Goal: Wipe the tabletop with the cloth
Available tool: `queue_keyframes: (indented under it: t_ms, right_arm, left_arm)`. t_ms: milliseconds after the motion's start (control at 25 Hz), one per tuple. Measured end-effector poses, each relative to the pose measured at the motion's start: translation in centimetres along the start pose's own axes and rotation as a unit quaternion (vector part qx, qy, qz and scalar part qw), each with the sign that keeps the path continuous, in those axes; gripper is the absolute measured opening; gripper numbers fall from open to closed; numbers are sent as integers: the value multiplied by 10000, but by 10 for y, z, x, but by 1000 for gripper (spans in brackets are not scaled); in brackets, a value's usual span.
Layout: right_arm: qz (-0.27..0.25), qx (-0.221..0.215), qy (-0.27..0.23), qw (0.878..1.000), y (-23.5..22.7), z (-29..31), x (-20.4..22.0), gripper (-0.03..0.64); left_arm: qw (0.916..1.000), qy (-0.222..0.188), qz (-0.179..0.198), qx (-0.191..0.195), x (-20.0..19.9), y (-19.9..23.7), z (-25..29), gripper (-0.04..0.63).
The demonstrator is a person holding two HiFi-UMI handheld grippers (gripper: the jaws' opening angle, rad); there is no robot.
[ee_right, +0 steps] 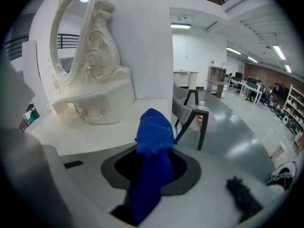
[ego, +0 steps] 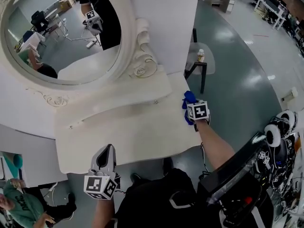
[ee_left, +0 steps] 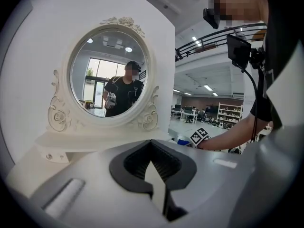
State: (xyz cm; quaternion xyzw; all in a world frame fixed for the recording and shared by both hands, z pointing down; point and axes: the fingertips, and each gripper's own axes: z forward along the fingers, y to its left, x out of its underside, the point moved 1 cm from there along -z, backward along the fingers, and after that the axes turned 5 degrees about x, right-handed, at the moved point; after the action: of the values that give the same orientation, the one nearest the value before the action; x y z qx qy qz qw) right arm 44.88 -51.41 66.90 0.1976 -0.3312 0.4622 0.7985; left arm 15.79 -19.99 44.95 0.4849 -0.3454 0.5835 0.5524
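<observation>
**Blue cloth clamped at the bench edge, right of the mirror**

Head view. Looking steeply down on a white bench (ego: 133, 137) with an oval mirror (ego: 61, 32) in a carved frame at its back. Down and to the right of the mirror, at the bench's right-hand edge: the right hand-held gripper (ego: 191, 109), clenched on a blue cloth (ego: 189, 99) bunched just ahead of its marker cube. Contact between cloth and surface impossible to judge from here. Below the mirror, at the near edge of the bench: the left hand-held gripper (ego: 106, 151), pointing toward the mirror, jaws together. Further right of the mirror, out on the floor: a small dark-legged side table (ego: 202, 63) carrying a bottle (ego: 201, 55).

Left gripper view. Left hand-held gripper (ee_left: 151, 144) clenched, dark ribbed pads meeting at the tips, nothing between them. Straight ahead, the mirror (ee_left: 111, 75), upright, with a standing person's reflection (ee_left: 124, 91) in the glass. Low to the right of the mirror, the marker cube of the right hand-held gripper (ee_left: 199, 136) and a scrap of the cloth (ee_left: 183, 141) just beside it.

Right gripper view. Right hand-held gripper (ee_right: 152, 148) closed on the cloth (ee_right: 154, 132), blue folds rising out of the jaws and trailing down toward the camera. Mirror (ee_right: 71, 37) seen edge-on, up and to the left. Pale bench (ee_right: 95, 132) spreading out below the mirror. Side table (ee_right: 194, 115) and bottle (ee_right: 202, 106) to the right of the mirror, beyond the cloth.
</observation>
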Motion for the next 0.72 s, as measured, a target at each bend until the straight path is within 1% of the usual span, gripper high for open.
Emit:
queue_keyframes:
  t_ms: [120,240,400,520,640,720]
  right_arm:
    - [-133,-35,17,9999,2,-25,25,109]
    - [-101,32,58,9999,1,-57,58,109]
    - [210,271,90,9994,-5,-96,101,109]
    - [398,452,66,9982,-7,-120,125,109]
    - [575,605,64,9965,-5,-135,142,109]
    - [680,643,-46,9956,0,-143,141,109]
  left_arm:
    - [9999,-36,18,110,-3,-2,5,8]
    - [9995,-82,88,302,-8,-1,7,8]
    - [9985,-206,154,493,-14,8,3,8]
    - [9978,-281,162,586,-14,15,-5,8]
    - [9968,-368,205,672,-17,22,-14,8]
    - [9962,-439,205,719,-18,26,-20,8]
